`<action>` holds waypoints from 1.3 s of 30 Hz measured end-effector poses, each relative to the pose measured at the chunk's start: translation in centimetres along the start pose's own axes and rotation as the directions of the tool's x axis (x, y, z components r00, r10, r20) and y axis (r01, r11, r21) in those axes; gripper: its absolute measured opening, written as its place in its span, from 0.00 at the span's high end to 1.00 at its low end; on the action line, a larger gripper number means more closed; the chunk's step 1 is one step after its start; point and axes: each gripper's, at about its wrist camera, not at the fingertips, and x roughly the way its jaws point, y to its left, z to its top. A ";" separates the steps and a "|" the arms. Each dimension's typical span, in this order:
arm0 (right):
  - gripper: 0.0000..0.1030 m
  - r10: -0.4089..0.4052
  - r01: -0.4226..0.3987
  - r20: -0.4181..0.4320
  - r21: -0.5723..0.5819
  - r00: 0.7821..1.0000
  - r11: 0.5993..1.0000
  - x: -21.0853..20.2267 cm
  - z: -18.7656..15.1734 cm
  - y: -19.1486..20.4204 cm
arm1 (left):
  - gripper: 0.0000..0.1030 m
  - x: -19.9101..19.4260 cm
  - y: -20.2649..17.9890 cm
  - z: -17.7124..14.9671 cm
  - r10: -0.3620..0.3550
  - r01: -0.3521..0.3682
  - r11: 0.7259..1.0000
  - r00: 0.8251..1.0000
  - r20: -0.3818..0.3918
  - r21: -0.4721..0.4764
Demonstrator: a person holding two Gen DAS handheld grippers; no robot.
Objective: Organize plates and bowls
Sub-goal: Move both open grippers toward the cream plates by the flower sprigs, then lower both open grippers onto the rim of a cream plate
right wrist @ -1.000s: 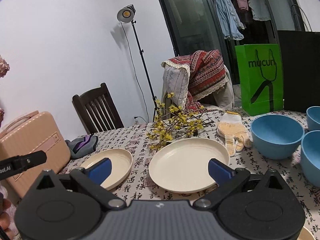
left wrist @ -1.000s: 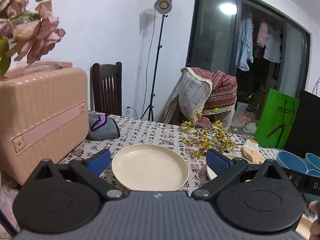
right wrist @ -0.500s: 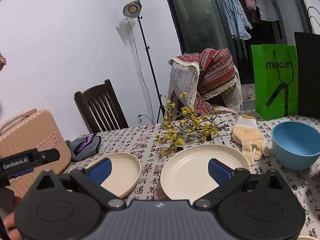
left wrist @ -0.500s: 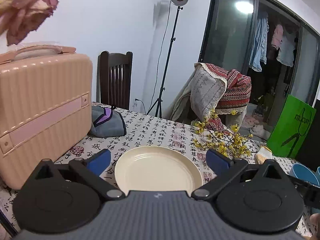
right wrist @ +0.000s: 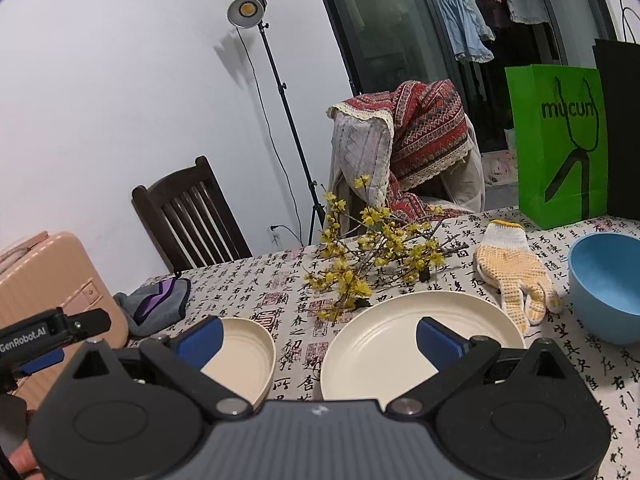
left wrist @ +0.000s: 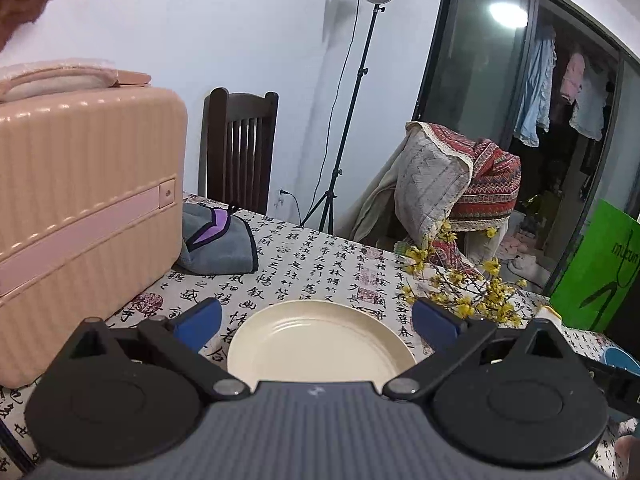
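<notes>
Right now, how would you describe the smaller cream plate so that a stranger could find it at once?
Start at the pink suitcase on the left end of the table. Just to its right, in front of the grey cloth, lies the smaller cream plate. It is deeper and narrower than the wide, flat cream plate beside it, and only the wide one touches the yellow flower branch.

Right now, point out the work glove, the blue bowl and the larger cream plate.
work glove (right wrist: pixel 510 266), right wrist view, on its dotted palm.
blue bowl (right wrist: pixel 600 268), right wrist view, on its inner wall.
larger cream plate (right wrist: pixel 384 344), right wrist view, on its bare centre.
</notes>
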 end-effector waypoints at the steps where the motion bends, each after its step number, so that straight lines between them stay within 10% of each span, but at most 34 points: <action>1: 0.00 0.000 0.000 -0.002 0.000 1.000 1.000 0.3 0.1 0.0 | 0.00 0.3 0.1 0.1 0.004 -0.004 1.000 1.000 -0.001 -0.004; 39: 0.00 -0.027 0.027 -0.043 0.009 0.999 1.000 9.1 -0.6 2.4 | 0.00 9.9 3.2 -1.8 0.073 -0.075 0.997 0.993 -0.092 -0.020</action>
